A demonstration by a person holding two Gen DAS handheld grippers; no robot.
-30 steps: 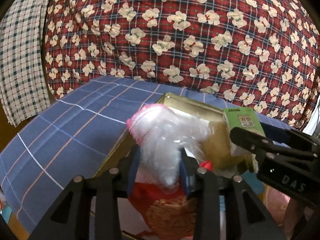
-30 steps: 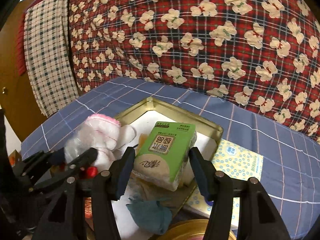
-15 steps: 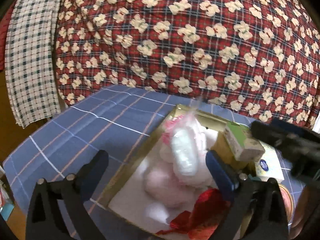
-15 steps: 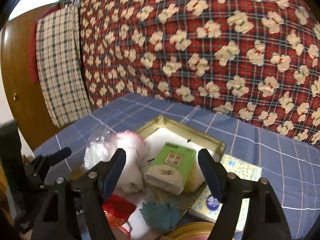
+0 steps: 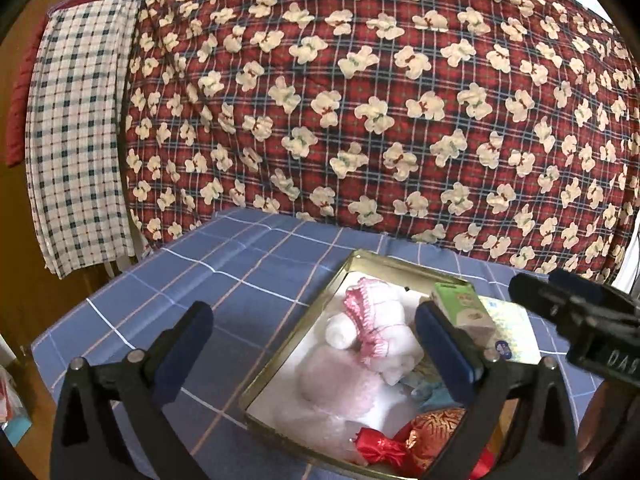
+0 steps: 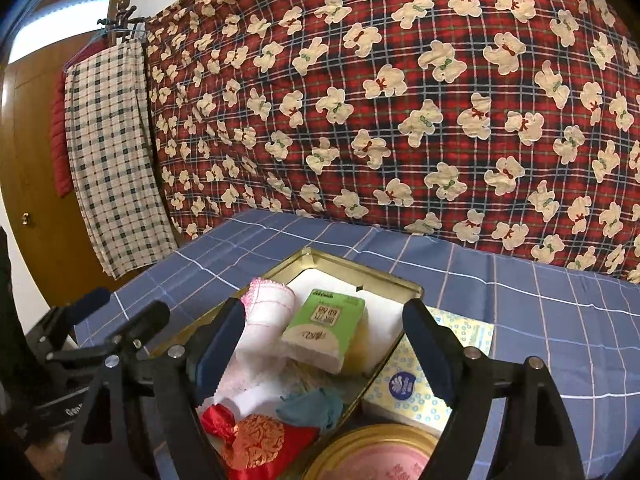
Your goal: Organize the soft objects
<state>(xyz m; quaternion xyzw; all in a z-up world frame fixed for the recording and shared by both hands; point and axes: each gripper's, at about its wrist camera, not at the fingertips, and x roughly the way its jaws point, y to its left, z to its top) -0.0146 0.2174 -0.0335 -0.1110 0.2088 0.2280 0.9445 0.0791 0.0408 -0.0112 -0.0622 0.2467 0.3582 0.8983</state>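
Two hand-held grippers [image 5: 312,334] [image 6: 324,336] gape over one tin [image 6: 400,285].

- One gold tin [image 6: 414,292]
- One green tissue pack [image 6: 326,328]
- One pink-trimmed white cloth [image 5: 374,320]
- One red pouch [image 6: 256,446]
- One teal cloth [image 6: 312,404]
- One yellow tissue packet [image 6: 420,384]
- One round lid [image 6: 372,458]
- Two grippers, left gripper [image 5: 312,344] and right gripper [image 6: 324,344]

Left gripper [image 5: 316,340] is hanging open, the bagged pink-trimmed cloth [image 5: 370,326] released; right gripper [image 6: 324,340] is open, tissue pack [image 6: 326,330] dropped at twelve o'clock.
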